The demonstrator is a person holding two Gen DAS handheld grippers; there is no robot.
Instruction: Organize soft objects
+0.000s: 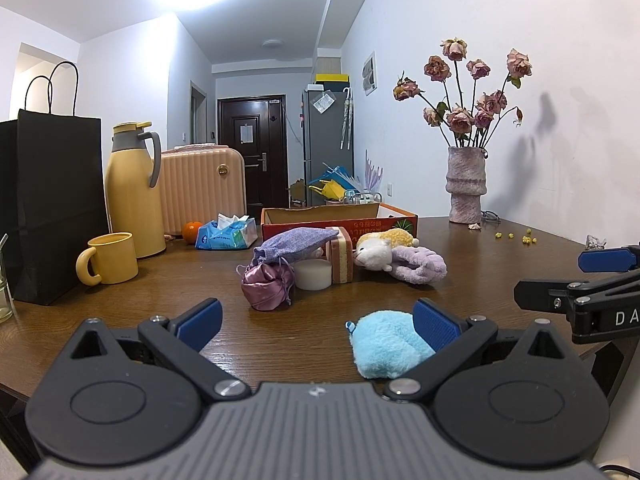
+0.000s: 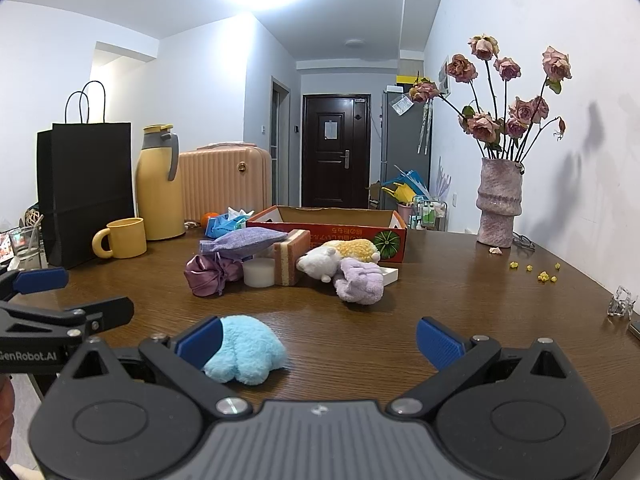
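A fluffy light-blue plush (image 1: 386,344) (image 2: 248,350) lies on the wooden table (image 1: 312,320) near the front edge, between my two grippers. My left gripper (image 1: 316,322) is open, its right pad beside the plush. My right gripper (image 2: 320,342) is open, its left pad beside the same plush. Farther back lies a pile: a lilac cloth pouch (image 1: 294,244) (image 2: 242,242), a pink satin pouch (image 1: 267,284) (image 2: 210,274), a white round sponge (image 1: 314,274) (image 2: 259,272), a layered sponge block (image 1: 341,254) (image 2: 290,256), a white-and-yellow plush animal (image 1: 380,250) (image 2: 336,256) and a lilac plush (image 1: 420,266) (image 2: 360,280).
An open red cardboard box (image 1: 340,220) (image 2: 328,224) stands behind the pile. At left are a yellow mug (image 1: 110,258), yellow thermos (image 1: 134,190), black paper bag (image 1: 48,208), tissue pack (image 1: 228,234) and orange (image 1: 192,231). A vase of dried roses (image 1: 466,184) stands at back right.
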